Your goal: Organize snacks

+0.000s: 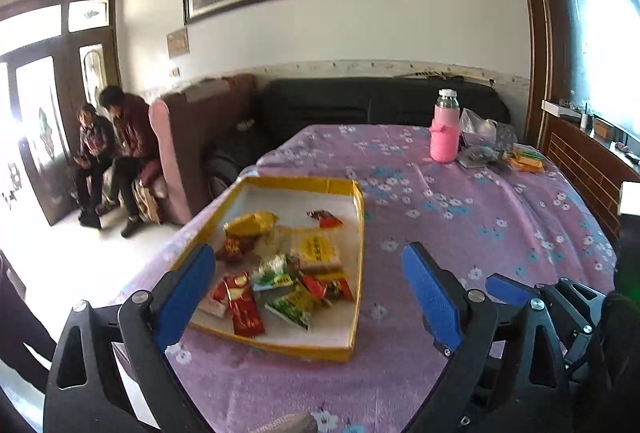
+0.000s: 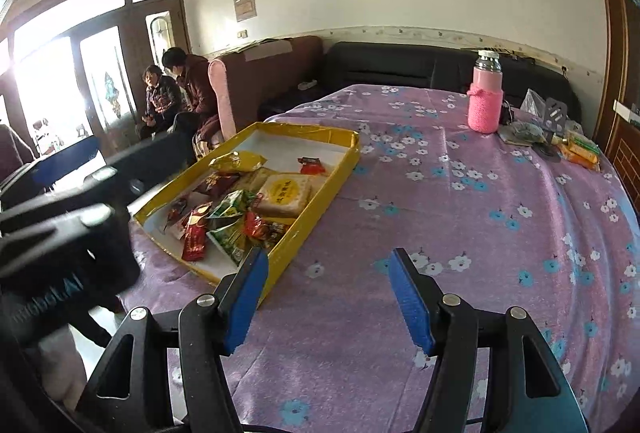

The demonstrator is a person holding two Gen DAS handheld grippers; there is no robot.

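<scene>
A shallow yellow-walled box [image 1: 361, 233] [image 2: 316, 211] lies on the purple flowered cloth and holds several snack packets. Among them are a pale square one with a round yellow label [image 1: 318, 252] [image 2: 285, 193], a long red one [image 1: 245, 309] [image 2: 195, 235], green ones [image 1: 292, 303] [image 2: 230, 241], a yellow bag [image 1: 250, 223] and a small red one [image 1: 325, 219]. My left gripper [image 1: 310, 293] hovers open above the box's near end, holding nothing. My right gripper [image 2: 330, 295] is open over bare cloth just right of the box, with nothing between its pads.
A pink-sleeved bottle [image 1: 445, 137] [image 2: 485, 101] stands at the table's far side, beside plastic bags and orange packets [image 1: 524, 160] [image 2: 580, 149]. A black sofa [image 1: 380, 101] lies beyond. Two people [image 1: 116, 145] sit at the left near the door. The table's left edge runs close to the box.
</scene>
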